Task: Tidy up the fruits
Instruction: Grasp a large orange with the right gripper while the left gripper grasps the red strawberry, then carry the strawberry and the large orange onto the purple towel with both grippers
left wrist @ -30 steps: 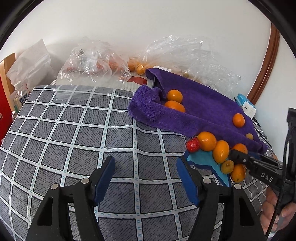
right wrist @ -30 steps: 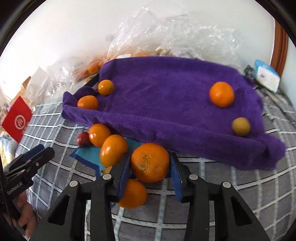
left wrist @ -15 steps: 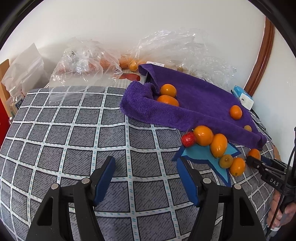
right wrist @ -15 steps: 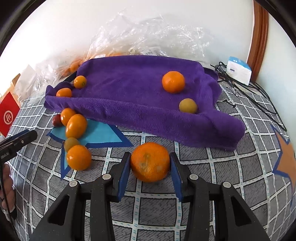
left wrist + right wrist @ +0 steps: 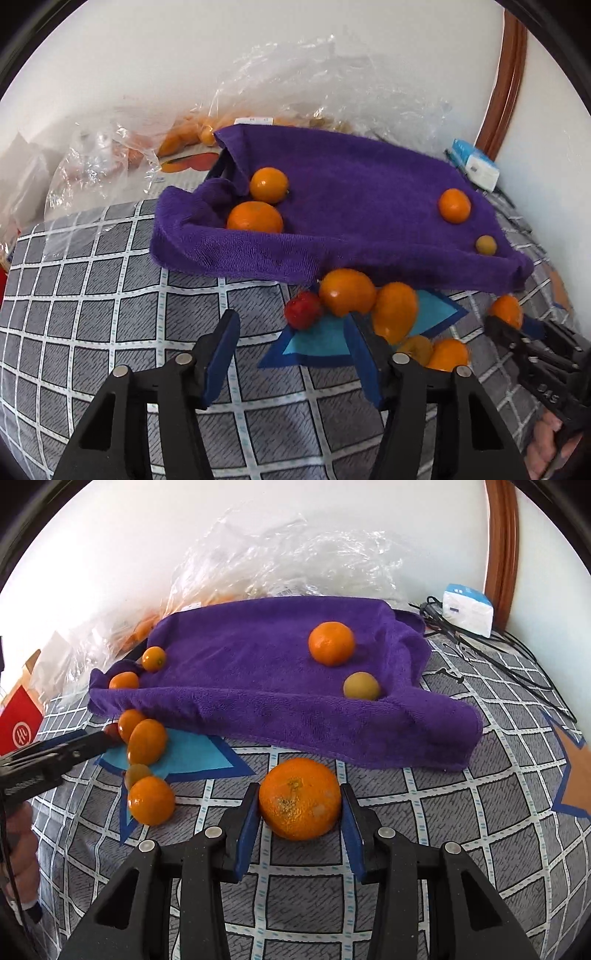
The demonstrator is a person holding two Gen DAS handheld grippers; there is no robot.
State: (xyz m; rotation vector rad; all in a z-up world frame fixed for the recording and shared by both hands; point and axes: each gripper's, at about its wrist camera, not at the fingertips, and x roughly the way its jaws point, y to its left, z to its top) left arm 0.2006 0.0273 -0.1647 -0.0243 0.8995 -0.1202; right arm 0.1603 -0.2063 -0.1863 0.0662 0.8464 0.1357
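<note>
My right gripper (image 5: 299, 805) is shut on a large orange (image 5: 300, 798), held over the checked cloth just in front of the purple towel (image 5: 266, 672). The towel holds an orange (image 5: 331, 643), a small yellow fruit (image 5: 361, 686) and two small oranges at its left end (image 5: 153, 658). Several oranges (image 5: 347, 291) and a red fruit (image 5: 303, 309) lie on a blue star patch (image 5: 321, 341) by the towel's front edge. My left gripper (image 5: 291, 350) is open and empty, close in front of the red fruit.
Clear plastic bags (image 5: 110, 162) with more fruit lie behind the towel against the wall. A white box (image 5: 468, 609) and black cables (image 5: 491, 650) sit at the back right. A red box (image 5: 18, 723) stands at the far left.
My left gripper has moved forward and right, toward the fruit on the blue star. My right gripper, still holding the large orange, has drawn a little nearer to the towel.
</note>
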